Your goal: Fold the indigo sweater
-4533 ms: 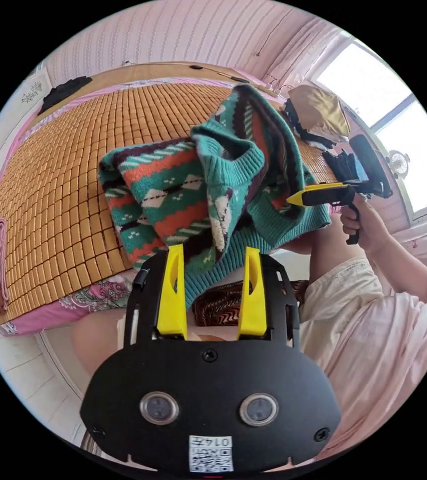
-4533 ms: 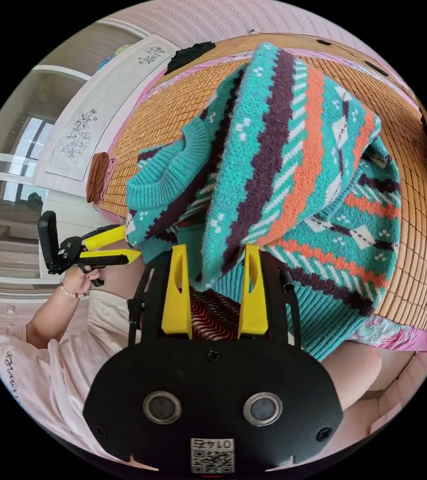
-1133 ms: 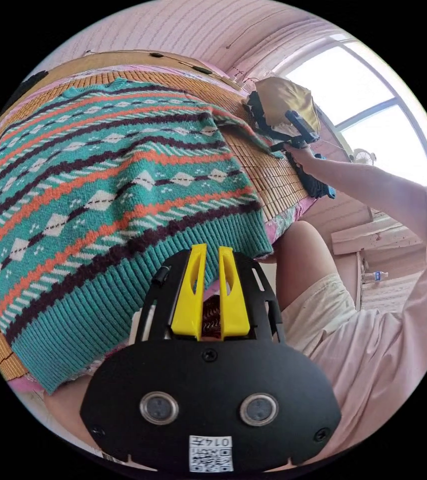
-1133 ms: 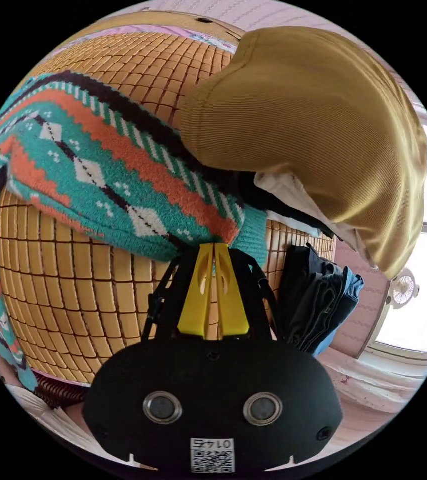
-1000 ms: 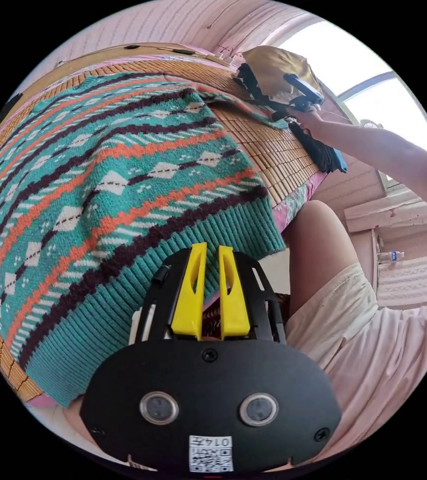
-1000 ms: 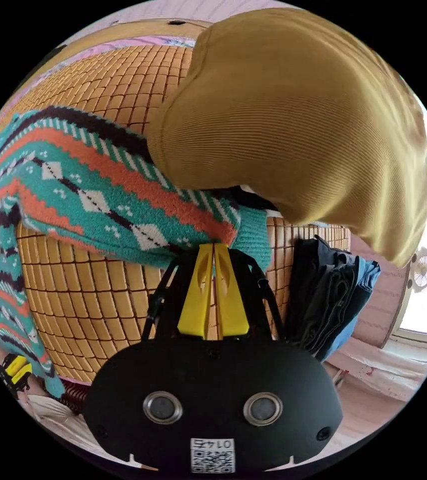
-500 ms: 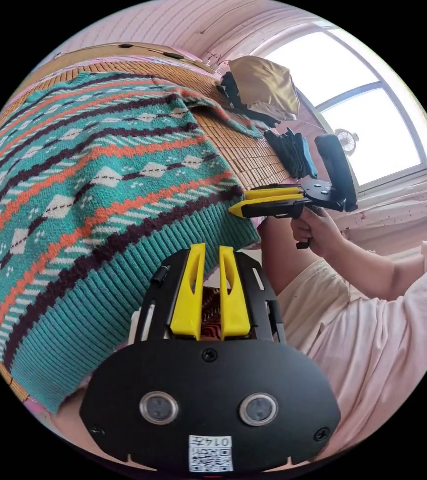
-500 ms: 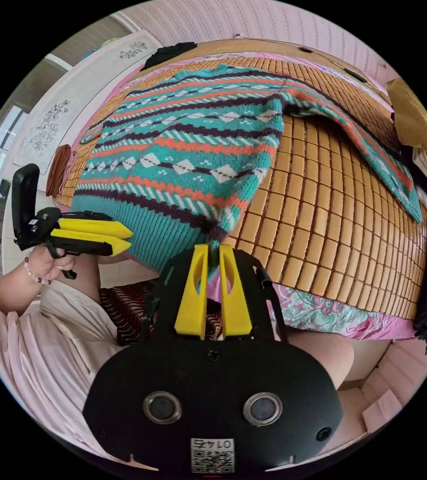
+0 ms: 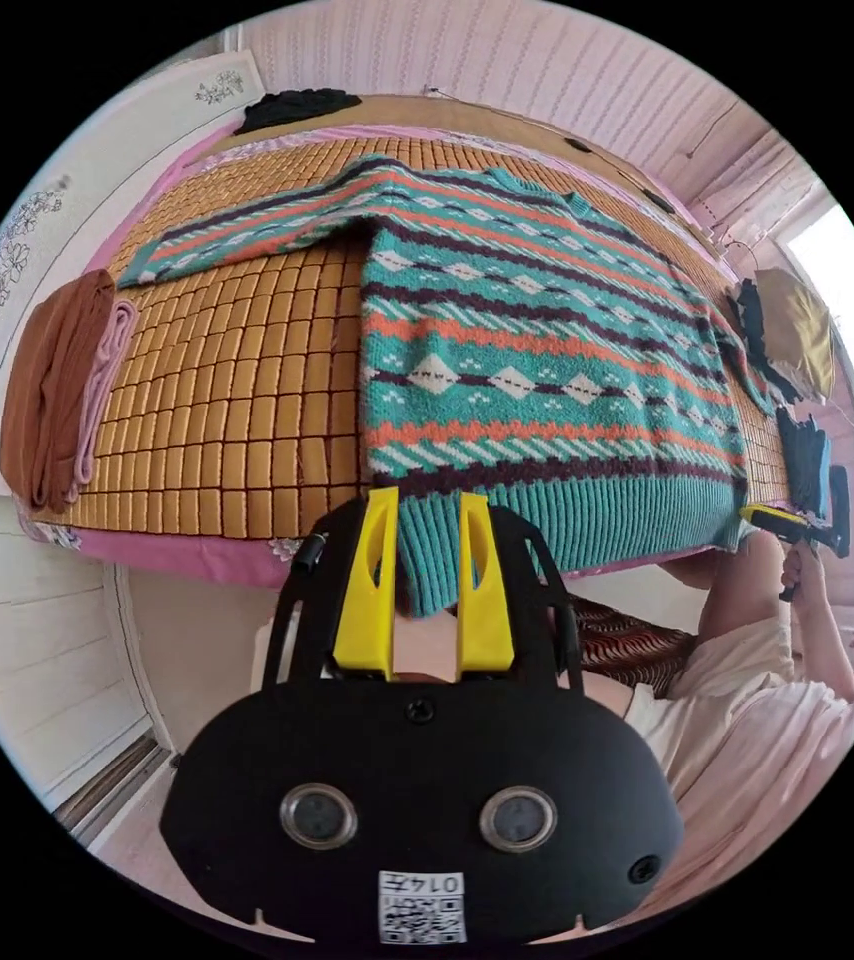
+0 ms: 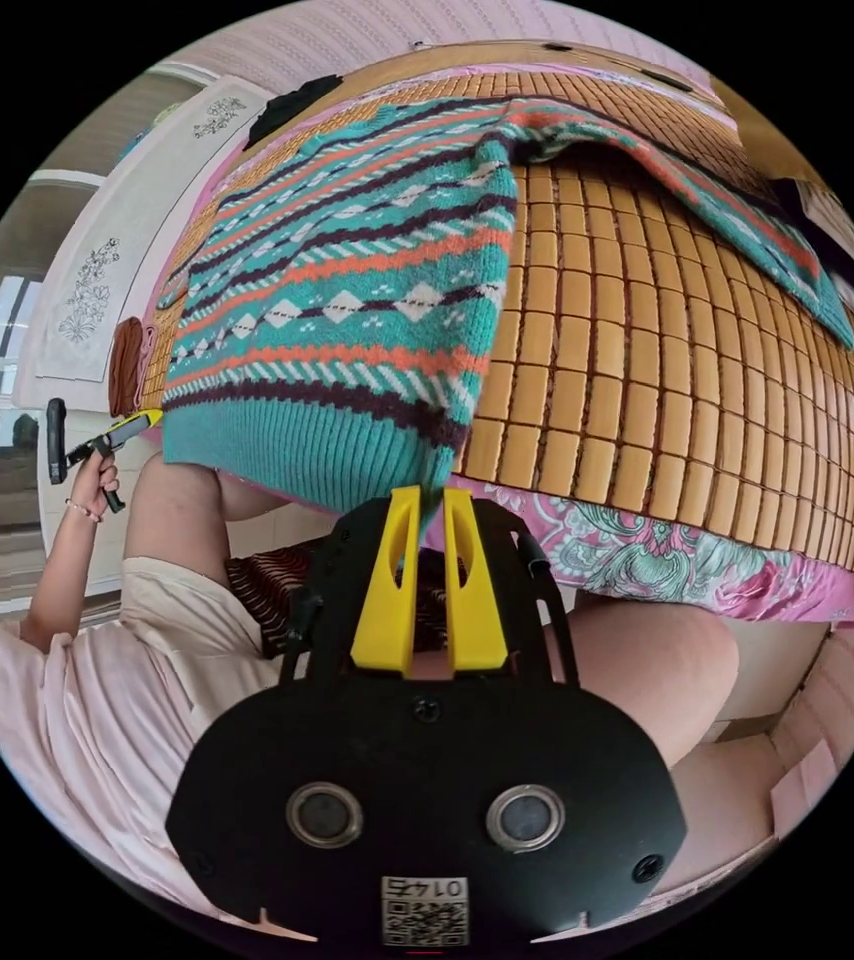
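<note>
The sweater [image 9: 547,370] lies spread flat on the bed's bamboo mat [image 9: 237,400], both sleeves stretched out to the sides and its ribbed hem hanging just over the near edge. The left gripper [image 9: 425,520] has its jaws spread around the hem's left corner, with a gap on either side of the cloth, while the right gripper [image 10: 426,505] sits at the hem's right corner with its jaws nearly together; whether they pinch the knit, I cannot tell. A folded brown cloth [image 9: 57,385] lies at the mat's left edge.
</note>
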`<control>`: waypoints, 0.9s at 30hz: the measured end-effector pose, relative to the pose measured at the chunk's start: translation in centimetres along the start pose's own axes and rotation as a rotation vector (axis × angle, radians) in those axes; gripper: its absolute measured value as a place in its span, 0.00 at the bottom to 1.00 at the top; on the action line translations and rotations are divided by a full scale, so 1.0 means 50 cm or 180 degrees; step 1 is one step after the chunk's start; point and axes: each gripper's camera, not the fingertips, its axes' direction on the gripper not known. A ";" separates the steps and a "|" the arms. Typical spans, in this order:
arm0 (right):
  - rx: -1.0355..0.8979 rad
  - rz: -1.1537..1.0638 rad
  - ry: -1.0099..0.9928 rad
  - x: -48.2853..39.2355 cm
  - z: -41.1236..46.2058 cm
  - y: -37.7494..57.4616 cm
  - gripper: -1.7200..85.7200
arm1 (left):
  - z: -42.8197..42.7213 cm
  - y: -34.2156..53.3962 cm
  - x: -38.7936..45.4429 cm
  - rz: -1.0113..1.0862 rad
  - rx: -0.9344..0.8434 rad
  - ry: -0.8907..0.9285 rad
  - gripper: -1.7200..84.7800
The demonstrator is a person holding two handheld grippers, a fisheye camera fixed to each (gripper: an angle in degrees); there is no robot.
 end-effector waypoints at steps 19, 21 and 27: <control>-0.0330 -0.0247 0.0274 -0.108 0.054 -0.013 0.03 | -0.035 -0.046 0.026 0.0533 -0.0471 -0.0006 0.09; -0.0326 -0.0256 0.0386 -0.123 0.051 -0.011 0.02 | -0.068 -0.038 0.015 0.0552 -0.0434 -0.0030 0.09; 0.0181 -0.0819 0.0832 -0.257 0.021 -0.059 0.02 | -0.177 -0.045 -0.011 0.0425 0.0031 0.0030 0.08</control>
